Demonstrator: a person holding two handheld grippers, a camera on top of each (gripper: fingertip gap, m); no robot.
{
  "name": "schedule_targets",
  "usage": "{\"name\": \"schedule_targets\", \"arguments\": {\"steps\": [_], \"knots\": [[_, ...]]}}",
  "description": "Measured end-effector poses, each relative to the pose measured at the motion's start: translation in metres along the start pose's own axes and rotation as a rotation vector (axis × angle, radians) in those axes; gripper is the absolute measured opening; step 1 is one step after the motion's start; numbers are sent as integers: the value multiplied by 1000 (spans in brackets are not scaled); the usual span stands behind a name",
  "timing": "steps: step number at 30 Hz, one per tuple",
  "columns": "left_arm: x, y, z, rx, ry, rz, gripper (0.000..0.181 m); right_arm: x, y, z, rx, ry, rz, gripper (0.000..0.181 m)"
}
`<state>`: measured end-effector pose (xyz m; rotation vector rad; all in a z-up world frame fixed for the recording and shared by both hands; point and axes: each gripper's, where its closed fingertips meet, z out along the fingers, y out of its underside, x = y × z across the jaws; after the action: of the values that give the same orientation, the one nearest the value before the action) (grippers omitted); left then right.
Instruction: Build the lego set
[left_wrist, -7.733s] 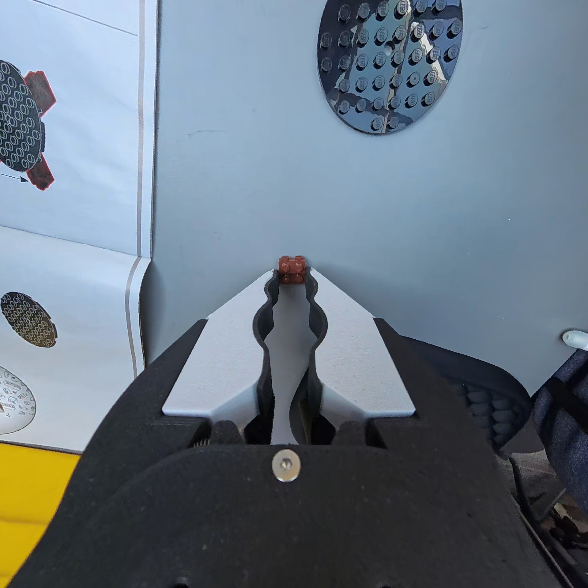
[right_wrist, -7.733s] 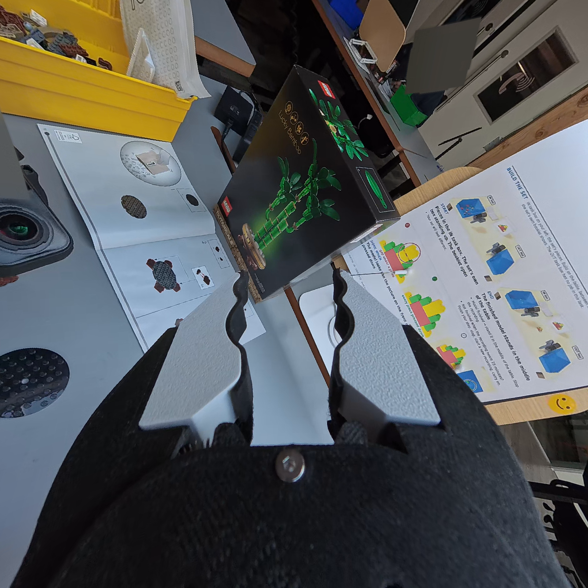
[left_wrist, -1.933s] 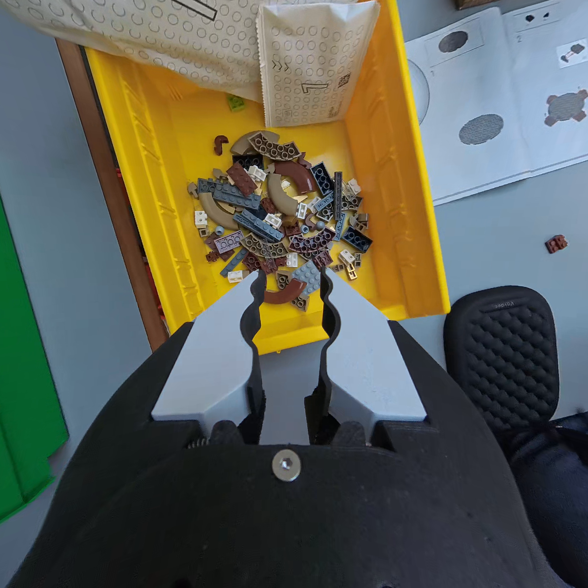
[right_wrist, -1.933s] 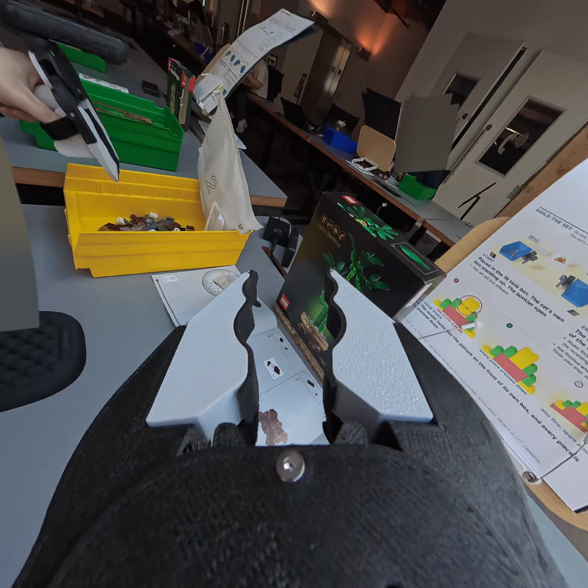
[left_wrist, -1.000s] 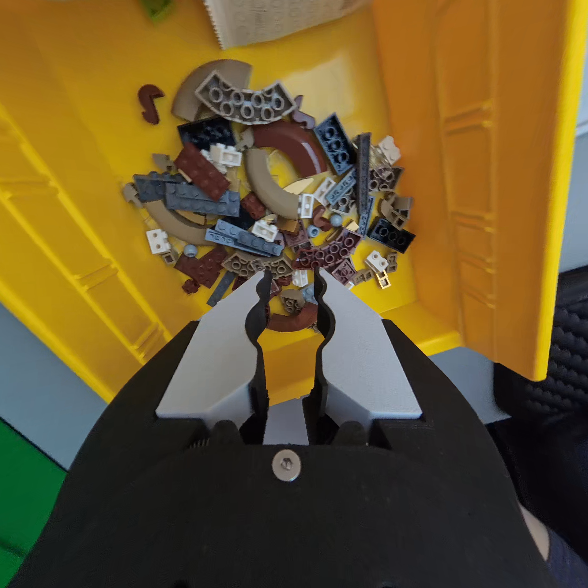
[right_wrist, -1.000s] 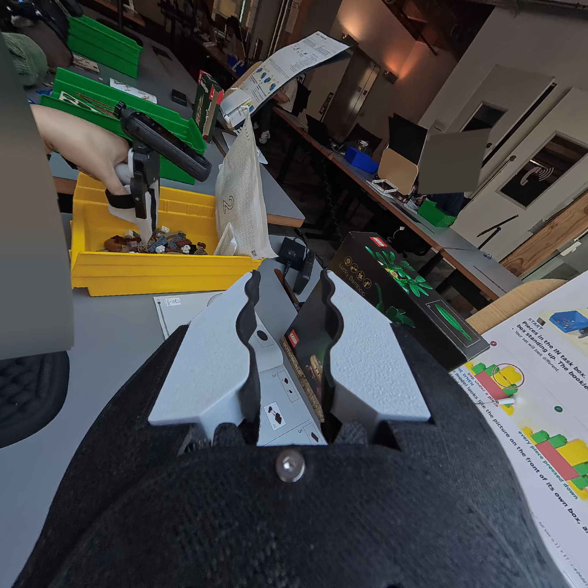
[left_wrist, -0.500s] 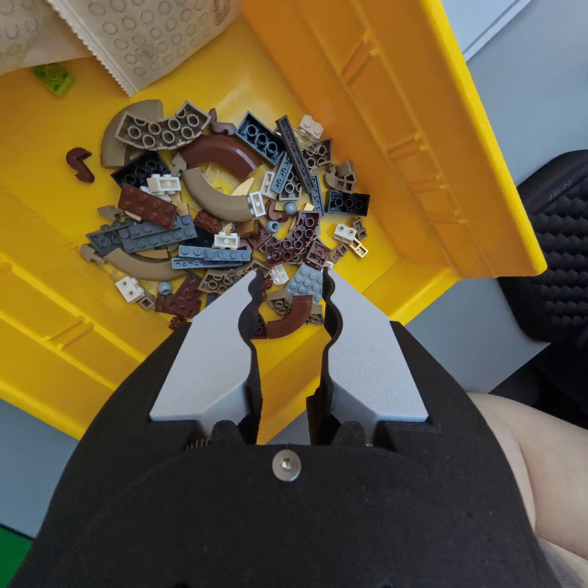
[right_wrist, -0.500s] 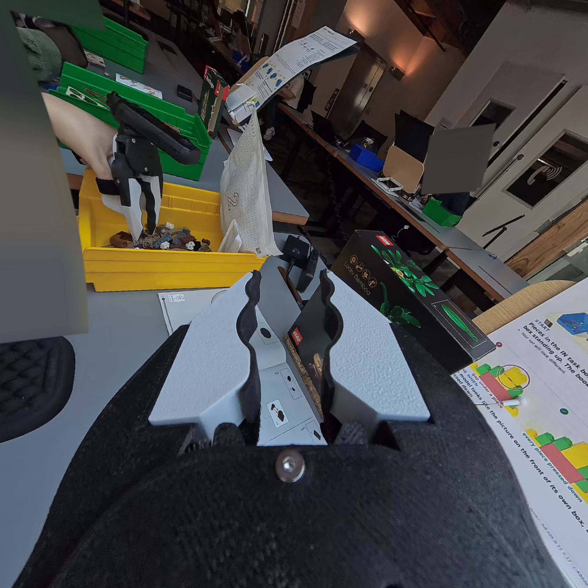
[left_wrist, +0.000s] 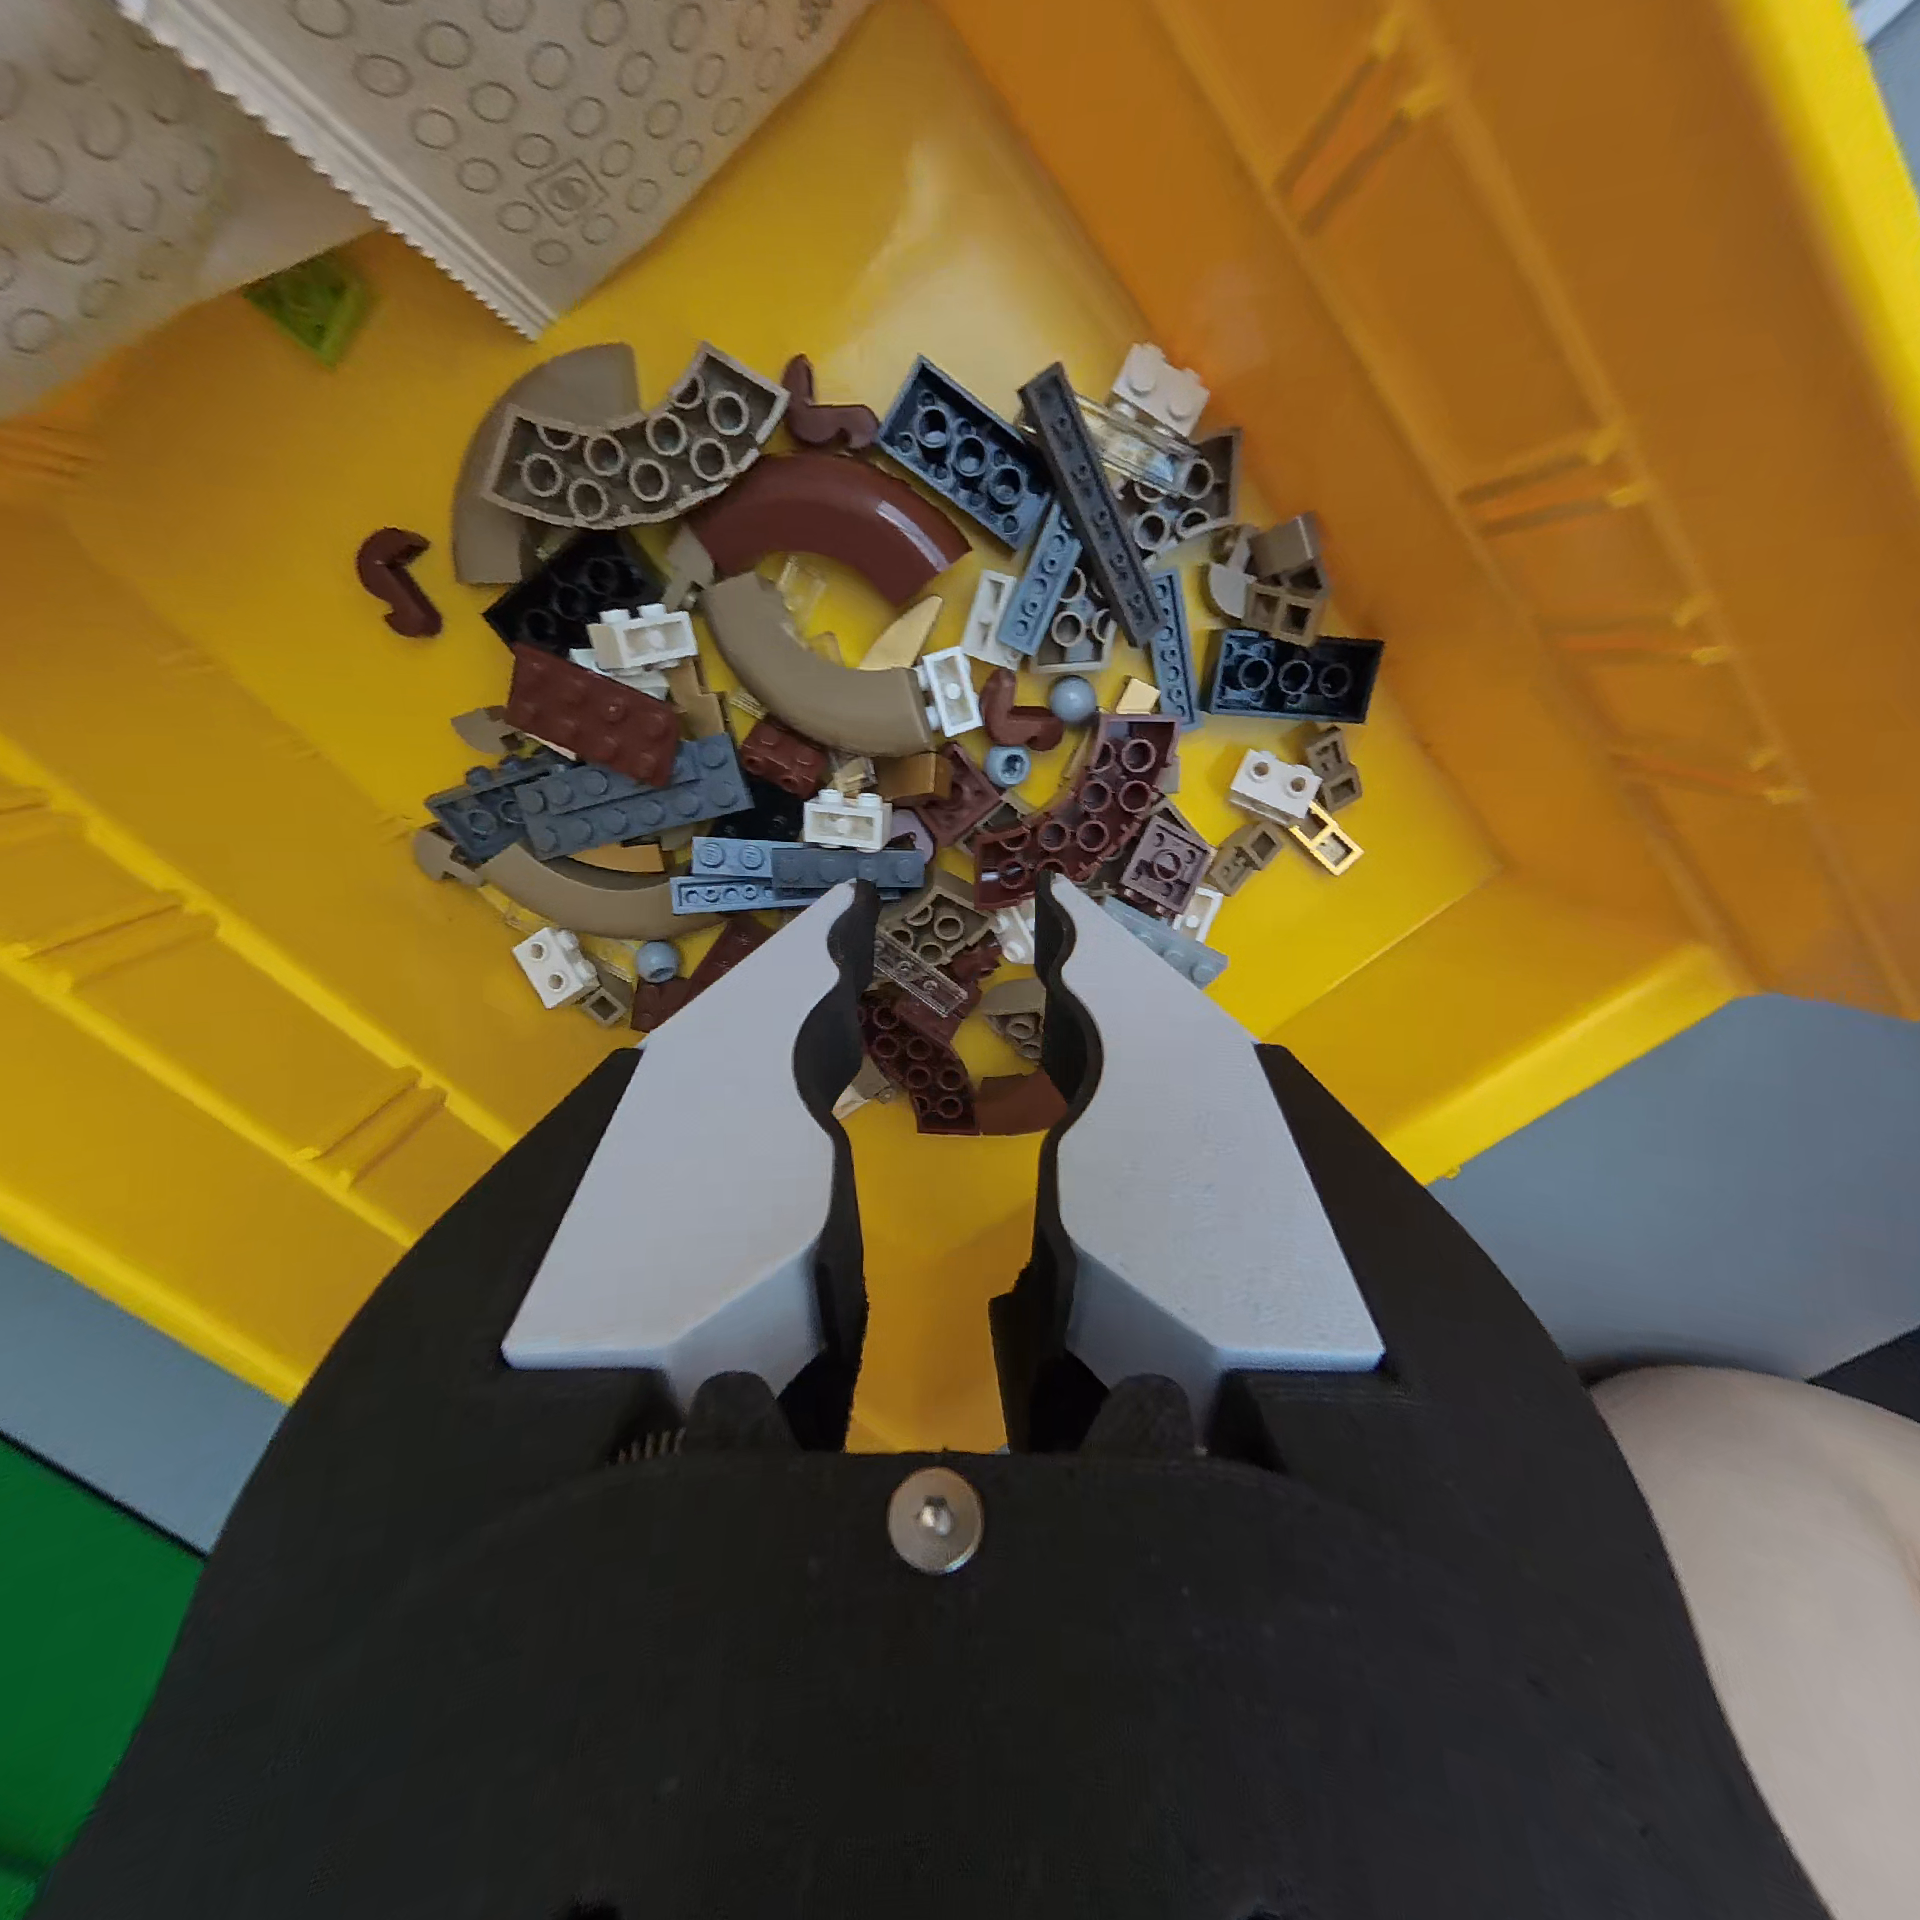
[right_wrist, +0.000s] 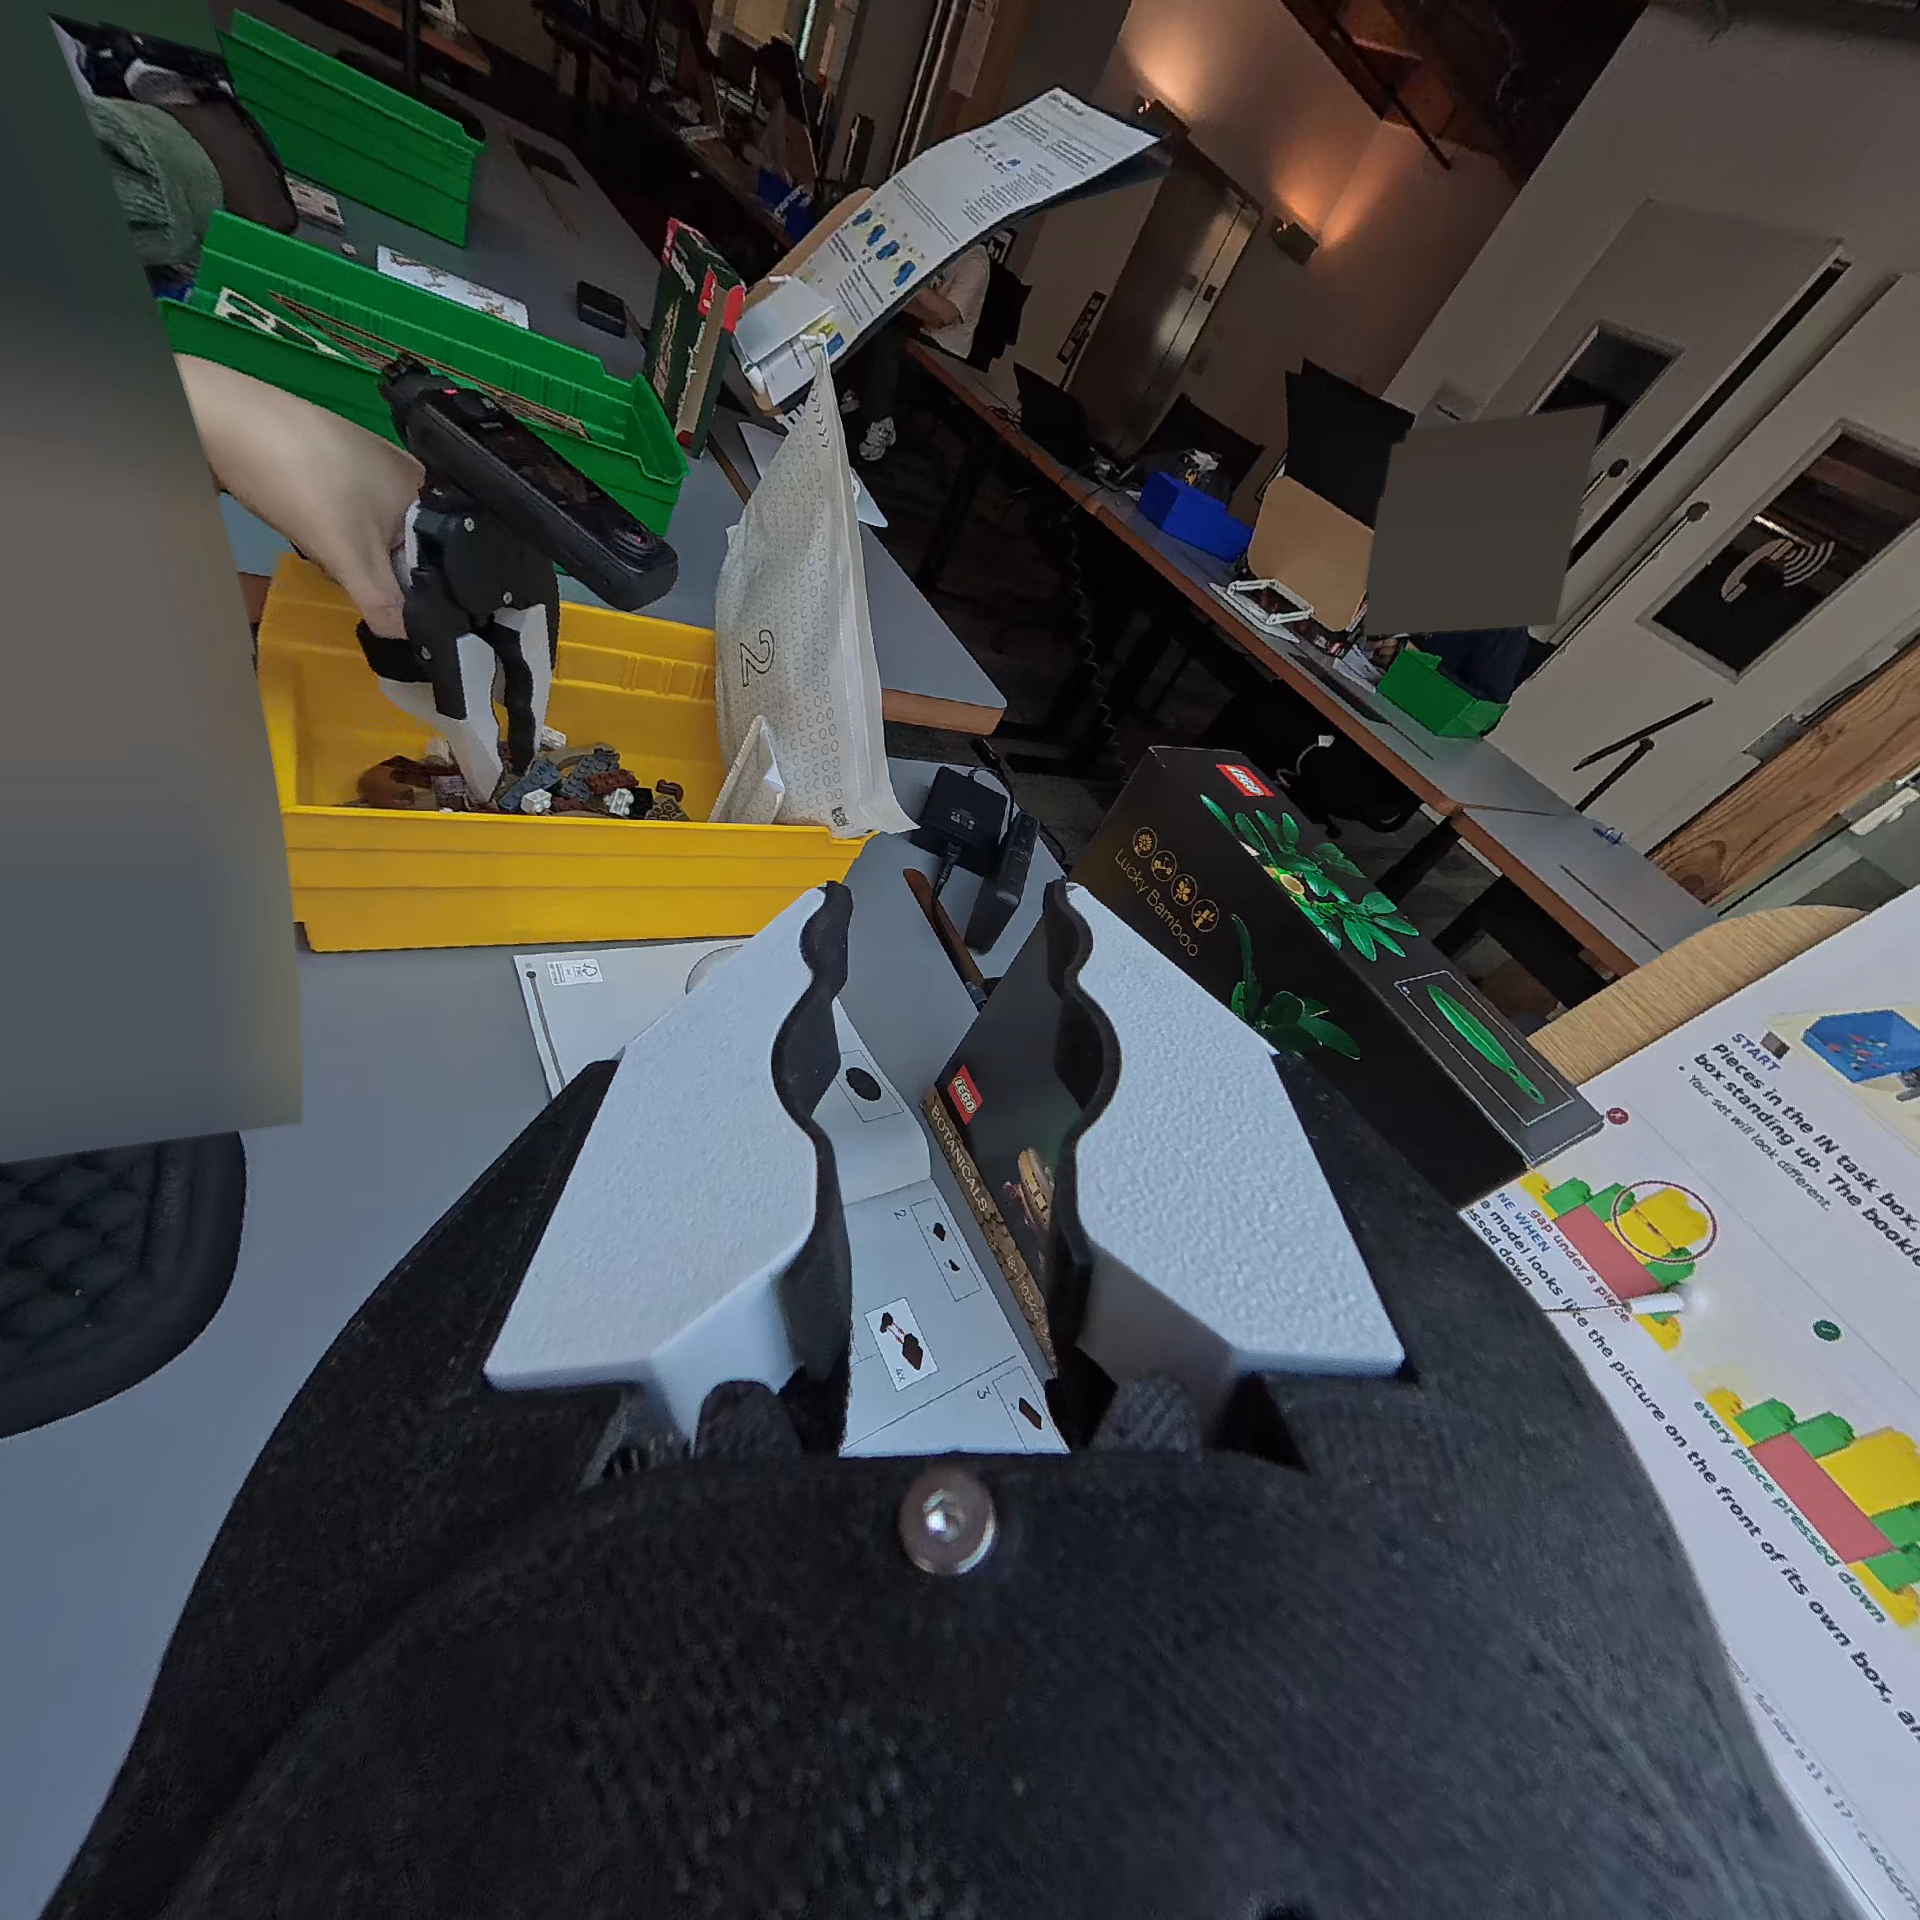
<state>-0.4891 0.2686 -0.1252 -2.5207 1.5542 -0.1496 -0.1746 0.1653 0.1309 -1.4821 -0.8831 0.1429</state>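
Note:
A yellow bin (left_wrist: 1351, 312) holds a pile of several loose lego pieces (left_wrist: 894, 665) in brown, tan, grey, black and white. My left gripper (left_wrist: 948, 896) is open and empty, its tips low over the near edge of the pile, above a tan plate and brown pieces. In the right wrist view the same left gripper (right_wrist: 488, 748) reaches down into the yellow bin (right_wrist: 540, 883). My right gripper (right_wrist: 940, 904) is open and empty, held above the grey table over the open instruction booklet (right_wrist: 914, 1268).
Paper lego bags (left_wrist: 364, 135) lie at the bin's far end; one numbered bag (right_wrist: 800, 655) stands in it. A black lego box (right_wrist: 1299, 977) stands right of the booklet. A printed sheet (right_wrist: 1766, 1299) is at right, green bins (right_wrist: 436, 343) behind. The gap from one gripper's tips to the other's is roughly 40 cm.
My left gripper let go of the small red-brown brick on the table, moved over to the yellow bin and lowered its open jaws onto the pile. My right gripper tilted up and stayed open.

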Motion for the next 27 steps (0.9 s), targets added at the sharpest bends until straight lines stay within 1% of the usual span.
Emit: {"name": "schedule_targets", "arguments": {"steps": [3, 7, 9, 11, 12, 15, 19, 22, 25, 27], "knots": [[-5, 3, 7, -43, -16, -7, 22, 1, 0, -1, 0, 1, 2, 38], [4, 1, 12, -57, 43, -32, 23, 2, 1, -1, -2, -1, 5, 38], [14, 1, 7, -57, 80, -30, 25, 1, 2, 0, -7, -4, 4, 38], [37, 0, -1, -25, 168, 28, 22, 1, 4, 0, -14, -6, 1, 38], [46, 0, -2, -22, 197, 58, 24, 1, 4, 0, -16, -10, 1, 38], [55, 7, -1, -66, 205, 106, 21, 0, 5, 1, -20, -15, 4, 38], [47, 6, 1, -69, 164, 89, 26, -1, 7, 1, -30, -22, -2, 38], [42, 11, 2, -76, 147, 81, 28, -2, 6, 1, -30, -27, -5, 38], [33, 17, 6, -106, 112, 57, 35, -3, 7, 1, -34, -33, -7, 38], [33, 16, 7, -105, 117, 56, 35, -4, 9, 2, -40, -38, -10, 38]]}}
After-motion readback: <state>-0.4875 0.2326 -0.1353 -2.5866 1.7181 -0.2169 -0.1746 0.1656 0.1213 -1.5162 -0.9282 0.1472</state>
